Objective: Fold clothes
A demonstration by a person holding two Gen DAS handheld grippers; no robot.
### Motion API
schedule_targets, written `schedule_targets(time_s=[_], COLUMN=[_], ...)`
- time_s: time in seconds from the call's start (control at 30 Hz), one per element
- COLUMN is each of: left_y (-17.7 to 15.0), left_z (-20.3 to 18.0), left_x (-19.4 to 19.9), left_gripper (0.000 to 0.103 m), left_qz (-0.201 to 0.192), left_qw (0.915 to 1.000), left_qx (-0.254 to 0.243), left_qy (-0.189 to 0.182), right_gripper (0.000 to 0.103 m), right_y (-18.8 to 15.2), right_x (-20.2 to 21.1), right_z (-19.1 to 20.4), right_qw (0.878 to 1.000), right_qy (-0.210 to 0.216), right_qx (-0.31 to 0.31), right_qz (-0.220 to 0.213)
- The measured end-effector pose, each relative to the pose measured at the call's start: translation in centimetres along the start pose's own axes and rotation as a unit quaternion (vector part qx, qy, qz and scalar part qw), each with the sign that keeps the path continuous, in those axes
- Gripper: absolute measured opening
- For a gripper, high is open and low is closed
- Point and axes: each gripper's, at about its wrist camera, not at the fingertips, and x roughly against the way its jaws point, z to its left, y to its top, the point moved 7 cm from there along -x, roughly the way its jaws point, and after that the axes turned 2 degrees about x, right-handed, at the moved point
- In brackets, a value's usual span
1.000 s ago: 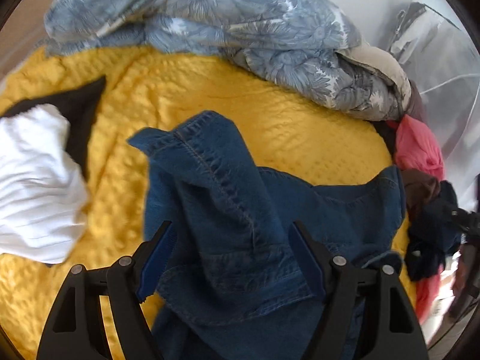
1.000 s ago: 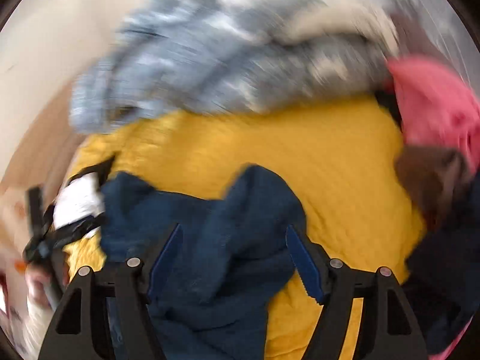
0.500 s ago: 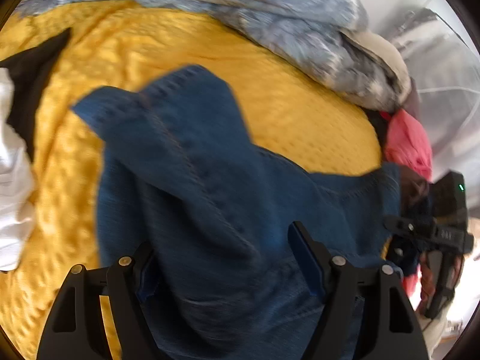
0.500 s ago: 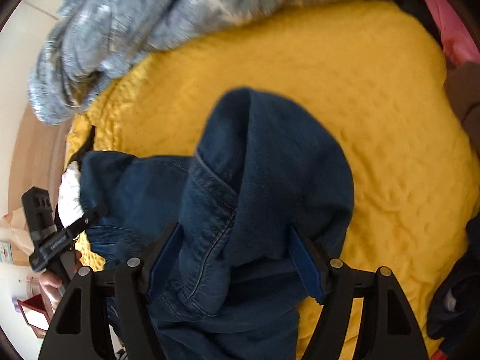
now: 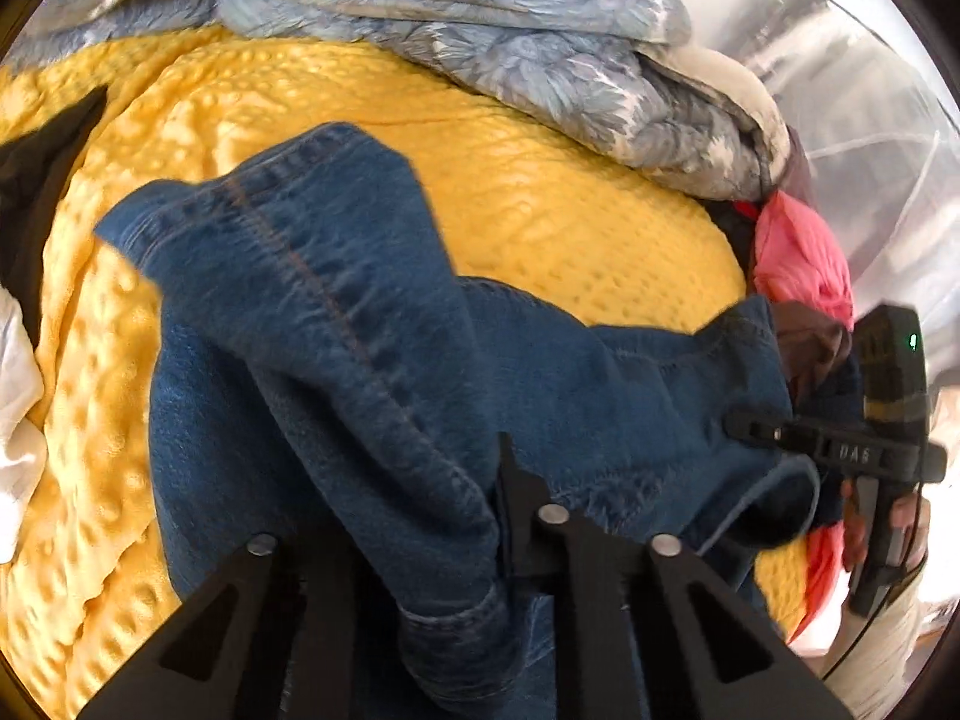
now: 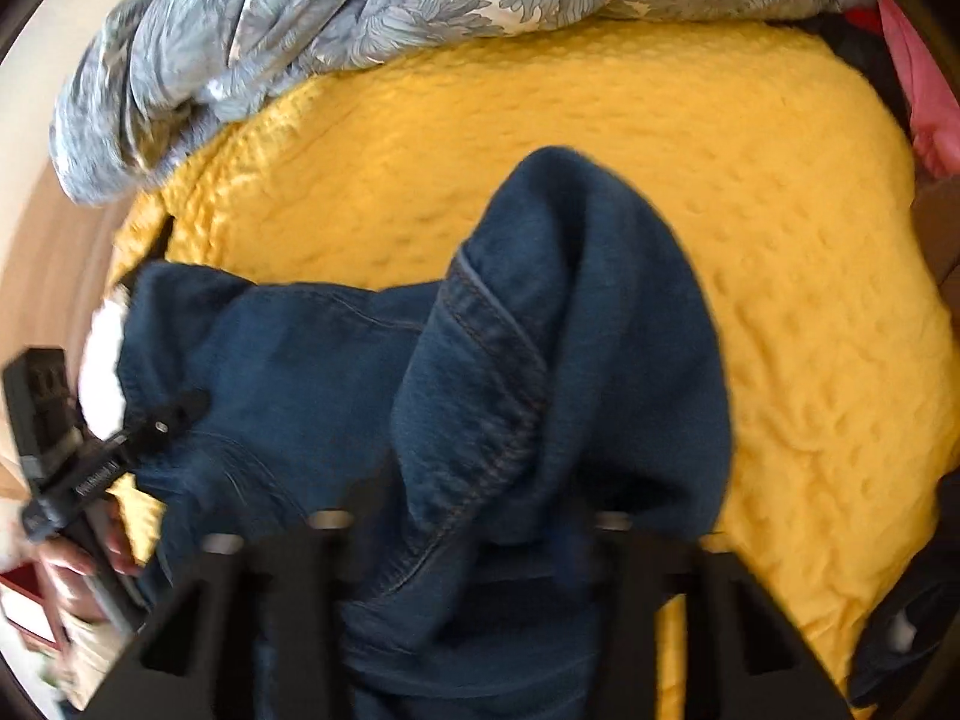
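Note:
A blue denim garment [image 5: 336, 324] lies crumpled on a yellow blanket [image 5: 570, 210]. In the left wrist view my left gripper [image 5: 456, 516] points down into it, its jaws closing, and a thick seamed fold is pinched between them; the fabric hides the left finger. My right gripper [image 5: 840, 450] shows at the right edge with its tip on the garment's far corner. The right wrist view shows my right gripper [image 6: 474, 522] blurred, its jaws closing on a raised fold of the denim [image 6: 570, 312]. My left gripper [image 6: 120, 456] bites the denim's left edge there.
A grey-blue floral duvet [image 5: 480, 18] is heaped at the back of the blanket. A pink garment [image 5: 798, 258] and a brown one [image 5: 810, 348] lie at the right; white cloth [image 5: 18, 420] and black cloth [image 5: 36, 180] at the left. Dark clothes [image 6: 900, 630] sit at the lower right.
Both grippers have sunk onto the denim garment. Their jaws, wide apart before, have closed in on folds of it, and the fabric has bunched up between them.

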Motion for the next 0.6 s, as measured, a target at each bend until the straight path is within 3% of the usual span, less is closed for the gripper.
schedule_targets(time_s=[0.17, 0.3, 0.4, 0.6], left_y=[0.2, 1.8, 3.1, 8.5], left_z=[-0.9, -1.4, -2.3, -4.3], left_x=[2.2, 5.9, 8.1, 13.3], left_gripper=[0.007, 0.007, 0.007, 0.007], left_qz=[-0.039, -0.12, -0.157, -0.21], left_qw=[0.9992, 0.9926, 0.9873, 0.9775], left_qx=[-0.005, 0.007, 0.014, 0.018], left_qy=[0.0, -0.012, -0.019, -0.012], right_gripper=[0.011, 0.009, 0.008, 0.008], right_y=[-0.6, -0.8, -0.6, 2.3], right_x=[1.0, 3.7, 6.0, 9.8], right_z=[0.3, 1.4, 2.4, 3.4], right_qw=[0.999, 0.996, 0.991, 0.981], right_qy=[0.024, 0.073, 0.098, 0.141], right_qx=[0.012, 0.016, 0.024, 0.01], right_qz=[-0.018, -0.052, -0.084, -0.132])
